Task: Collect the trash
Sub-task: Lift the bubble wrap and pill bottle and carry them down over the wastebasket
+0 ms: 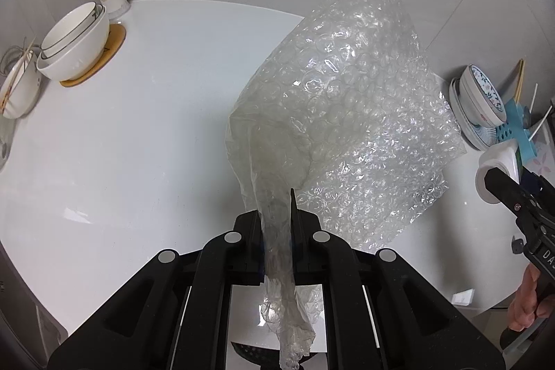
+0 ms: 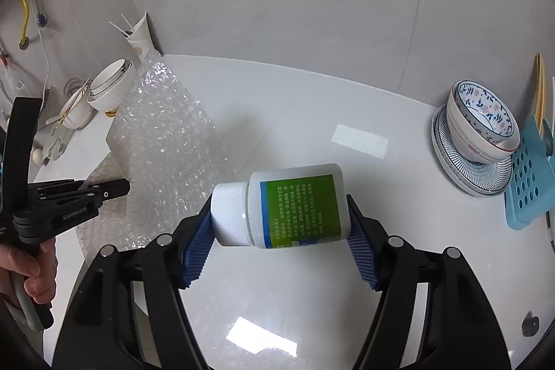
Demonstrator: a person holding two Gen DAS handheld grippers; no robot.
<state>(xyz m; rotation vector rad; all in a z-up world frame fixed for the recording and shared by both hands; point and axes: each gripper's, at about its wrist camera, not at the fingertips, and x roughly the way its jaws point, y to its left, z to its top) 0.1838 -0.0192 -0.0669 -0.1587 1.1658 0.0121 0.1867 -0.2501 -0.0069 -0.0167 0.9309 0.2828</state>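
Above the white tabletop [image 1: 121, 134], left tongs [image 1: 276, 221] pinch crinkled clear bubble wrap [image 1: 347, 113]; right tongs [image 2: 281, 245] clamp a green-labelled white bottle [image 2: 288, 207] lying toward 3 o'clock.

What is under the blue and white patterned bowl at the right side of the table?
The patterned bowl sits nested in a white bowl, which stands on a striped plate. Whether more dishes lie between them cannot be seen; the bowls cover the plate's centre.

Bottle [image 2: 295, 207] showing white with green label; bowl [image 2: 484, 120] showing blue floral print; wrap [image 1: 347, 113] showing clear bubbles.
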